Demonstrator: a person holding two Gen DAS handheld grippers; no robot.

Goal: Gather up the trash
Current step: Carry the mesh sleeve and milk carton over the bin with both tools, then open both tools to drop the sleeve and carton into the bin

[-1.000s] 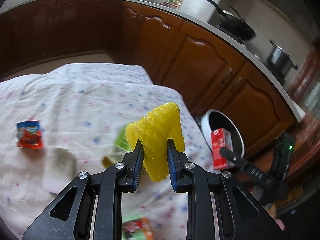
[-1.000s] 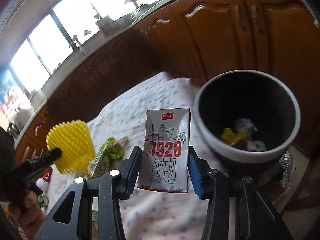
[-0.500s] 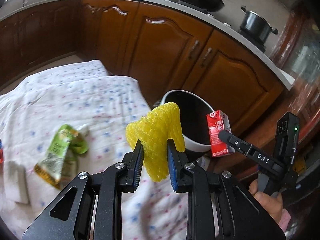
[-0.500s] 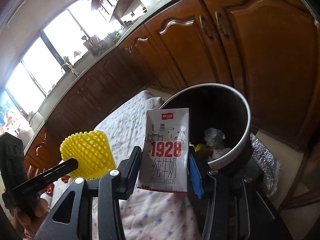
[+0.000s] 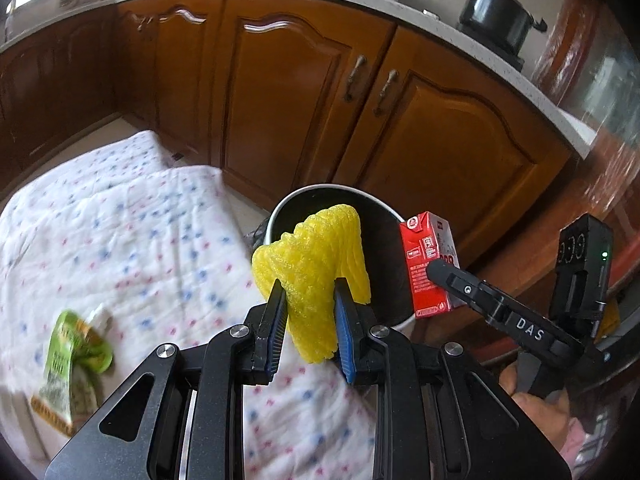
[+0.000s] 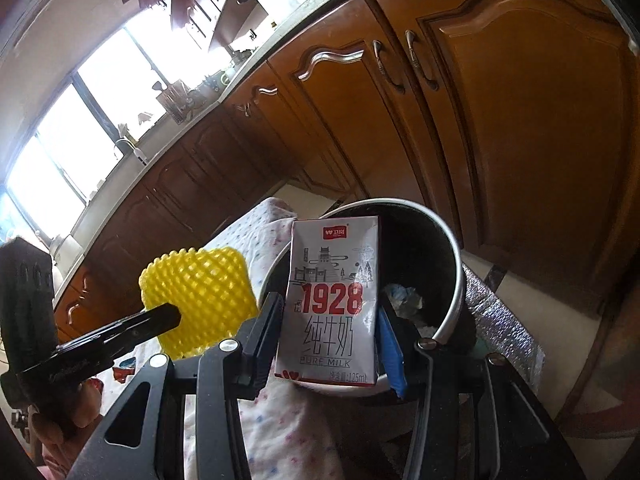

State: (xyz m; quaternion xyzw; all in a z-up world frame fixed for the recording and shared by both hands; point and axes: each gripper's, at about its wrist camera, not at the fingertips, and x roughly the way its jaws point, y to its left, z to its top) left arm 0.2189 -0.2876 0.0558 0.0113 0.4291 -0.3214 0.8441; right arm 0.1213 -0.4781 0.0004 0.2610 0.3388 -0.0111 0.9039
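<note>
My left gripper [image 5: 308, 292] is shut on a yellow foam fruit net [image 5: 316, 256], which hangs in front of the near rim of a round dark bin [image 5: 384, 204]. My right gripper [image 6: 330, 312] is shut on a small milk carton [image 6: 336, 300], white and red, held upright before the bin [image 6: 452, 264]. The left wrist view shows the carton [image 5: 426, 264] at the bin's right edge, in the right gripper [image 5: 436, 270]. The right wrist view shows the net [image 6: 200, 292] to the carton's left. Crumpled trash [image 6: 404, 300] lies inside the bin.
A white dotted cloth [image 5: 132, 248] covers the surface left of the bin. A green wrapper [image 5: 74, 356] lies on it at the lower left. Brown cabinet doors [image 5: 304, 92] stand close behind the bin. A pot [image 5: 496, 16] sits on the counter above.
Both grippers have swung toward the bin with their loads. The bin has grown larger and come to the middle of both views. The red wrapper has dropped out of the left view.
</note>
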